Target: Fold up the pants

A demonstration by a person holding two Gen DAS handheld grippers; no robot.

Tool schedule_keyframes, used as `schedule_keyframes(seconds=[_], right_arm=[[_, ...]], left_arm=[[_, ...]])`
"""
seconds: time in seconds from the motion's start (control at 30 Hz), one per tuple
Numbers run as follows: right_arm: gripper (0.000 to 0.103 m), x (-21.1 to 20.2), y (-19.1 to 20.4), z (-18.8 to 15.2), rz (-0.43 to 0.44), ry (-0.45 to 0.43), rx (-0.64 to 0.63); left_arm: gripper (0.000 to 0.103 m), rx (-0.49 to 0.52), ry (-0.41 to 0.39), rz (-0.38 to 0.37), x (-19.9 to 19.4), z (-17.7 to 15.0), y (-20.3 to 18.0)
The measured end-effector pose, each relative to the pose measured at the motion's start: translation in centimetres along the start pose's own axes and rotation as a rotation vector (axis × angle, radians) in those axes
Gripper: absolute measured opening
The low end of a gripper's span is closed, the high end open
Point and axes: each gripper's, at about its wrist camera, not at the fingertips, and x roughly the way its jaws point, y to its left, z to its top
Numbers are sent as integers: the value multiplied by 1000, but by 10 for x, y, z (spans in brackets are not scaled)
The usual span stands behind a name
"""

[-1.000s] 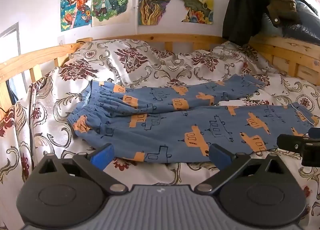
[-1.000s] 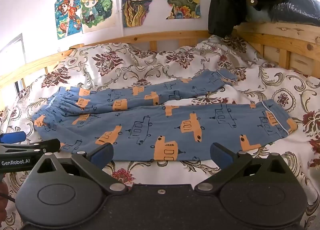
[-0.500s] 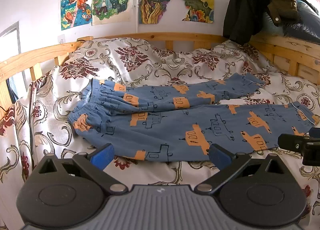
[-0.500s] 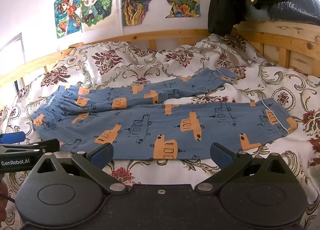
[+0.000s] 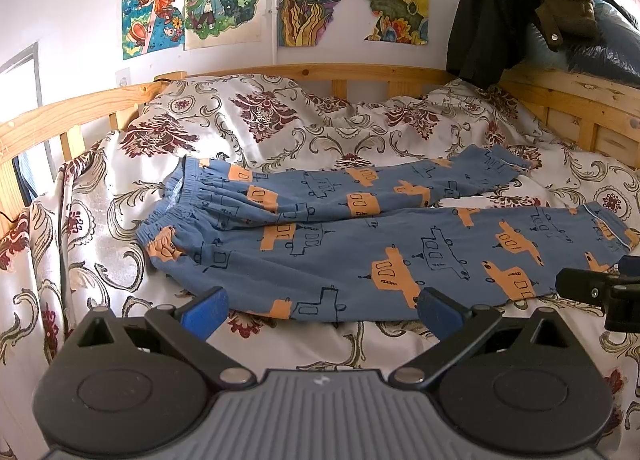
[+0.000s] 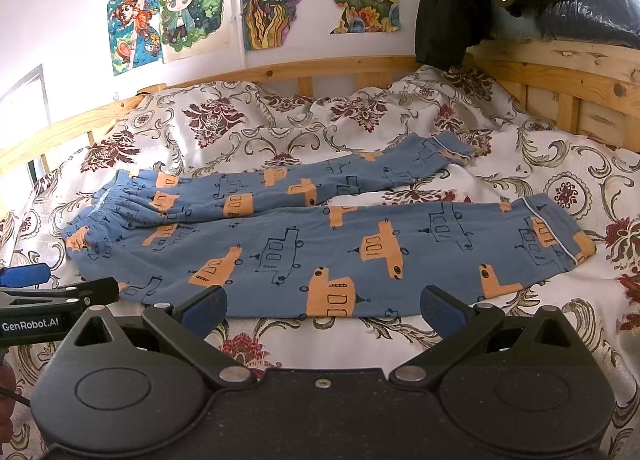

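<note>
Pants (image 5: 360,244) are lying flat across the flowered bedspread (image 5: 280,132) in front of you, waistband (image 5: 172,204) to your left and both leg ends to your right, the near leg stretching straight along the front of the bed and the far leg angling up toward the wooden rail (image 5: 320,72). You are holding your left gripper (image 5: 320,306) just short of the near edge of the pants, jaws spread wide and gripping nothing, with the blue fingertips (image 5: 208,310) hanging above a strip of bare bedspread. Your right gripper (image 6: 322,306) is sitting the same way, released and empty, its tips just before the lower edge of the near leg. Each gripper is showing at the side of the other's view, so you are working them side by side and apart. Open bedspread is running all along the front edge and past the cuff (image 6: 560,236) on your right; the rail is closing off the back and the right side, and dark jackets (image 6: 452,0) are hanging over the rail at the far right corner. Compared with a second ago, you are barely moving: the pants are lying in the same shape, both sets of jaws are staying just as wide, and the left view is sitting only slightly lower over the cloth.
</note>
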Motion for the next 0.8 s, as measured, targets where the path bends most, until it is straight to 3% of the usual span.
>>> schedule_keyframes(seconds=[0.57,0.77,0.8], right_arm=[[102,2,0,-2,1,7,3],[102,-3,8,14,0,18,7],[102,4,2,3,0,21,9]], left_arm=[[103,2,5,1,1,-1,1],[103,-2,16,3,3,0,-1],[103,-7,21,8,4,0,-1]])
